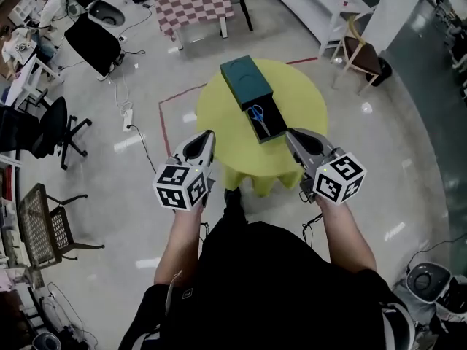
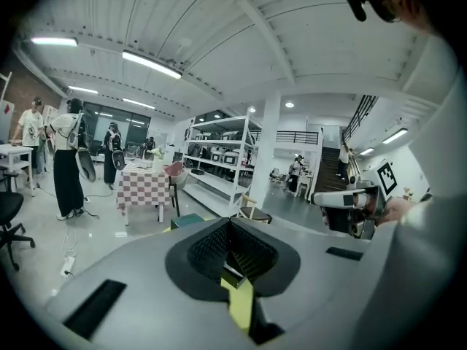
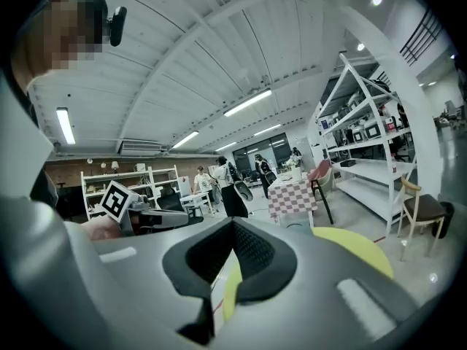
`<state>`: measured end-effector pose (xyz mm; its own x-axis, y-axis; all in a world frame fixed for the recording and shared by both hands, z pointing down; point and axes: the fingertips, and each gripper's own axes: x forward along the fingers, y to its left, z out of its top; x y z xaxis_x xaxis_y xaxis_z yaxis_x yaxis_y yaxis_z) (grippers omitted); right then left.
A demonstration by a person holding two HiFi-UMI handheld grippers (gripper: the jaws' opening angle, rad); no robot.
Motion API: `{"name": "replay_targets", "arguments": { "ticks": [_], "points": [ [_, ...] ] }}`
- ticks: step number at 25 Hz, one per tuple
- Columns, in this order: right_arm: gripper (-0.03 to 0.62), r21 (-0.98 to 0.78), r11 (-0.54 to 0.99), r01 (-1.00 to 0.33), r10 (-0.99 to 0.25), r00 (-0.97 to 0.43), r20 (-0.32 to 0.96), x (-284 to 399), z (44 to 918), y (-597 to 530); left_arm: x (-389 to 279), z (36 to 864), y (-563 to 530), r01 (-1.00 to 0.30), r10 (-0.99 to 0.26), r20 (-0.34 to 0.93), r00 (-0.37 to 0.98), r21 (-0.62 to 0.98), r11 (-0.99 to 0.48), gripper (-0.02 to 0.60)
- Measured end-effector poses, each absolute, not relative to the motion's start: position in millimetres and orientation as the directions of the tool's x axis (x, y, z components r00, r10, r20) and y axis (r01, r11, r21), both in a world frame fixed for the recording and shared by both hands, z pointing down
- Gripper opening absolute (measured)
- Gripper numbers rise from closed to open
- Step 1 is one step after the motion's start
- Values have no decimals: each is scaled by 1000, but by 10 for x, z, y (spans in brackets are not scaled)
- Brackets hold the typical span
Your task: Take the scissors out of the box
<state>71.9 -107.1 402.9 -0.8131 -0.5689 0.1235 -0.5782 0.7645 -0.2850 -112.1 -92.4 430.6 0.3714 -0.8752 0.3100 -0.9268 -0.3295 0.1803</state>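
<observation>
A dark teal box (image 1: 244, 79) lies on the round yellow table (image 1: 306, 100), and its drawer (image 1: 271, 131) is slid out toward me. Blue-handled scissors (image 1: 257, 117) lie in the drawer. My left gripper (image 1: 209, 134) hovers at the table's near left edge, its jaws together and empty. My right gripper (image 1: 290, 134) hovers at the near right edge, just beside the drawer's front corner, also shut and empty. In the left gripper view the left gripper (image 2: 232, 228) points level, with the box (image 2: 191, 221) just past it. The right gripper (image 3: 233, 228) looks over the yellow table (image 3: 357, 250).
A checkered table (image 1: 191, 2) stands beyond the yellow one, with a wooden chair (image 1: 361, 49) at the right and white shelving behind. An office chair (image 1: 44, 126) and a wicker chair (image 1: 40, 224) stand at the left. Cables and red tape cross the floor. People stand far off.
</observation>
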Motion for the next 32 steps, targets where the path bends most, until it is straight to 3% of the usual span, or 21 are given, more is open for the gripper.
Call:
{"name": "replay_targets", "arguments": {
  "ticks": [15,32],
  "points": [
    [11,-350,615,-707,-669,-703,244,280,4379,-2432,-1547,4424,-2616,-866,-799,337,499,217,-450,6],
    [12,-373,599,-708,-645,-703,299,295,4646,-2810,-1335,4674,-2887,-852,-756,394,523,226,-472,6]
  ]
}}
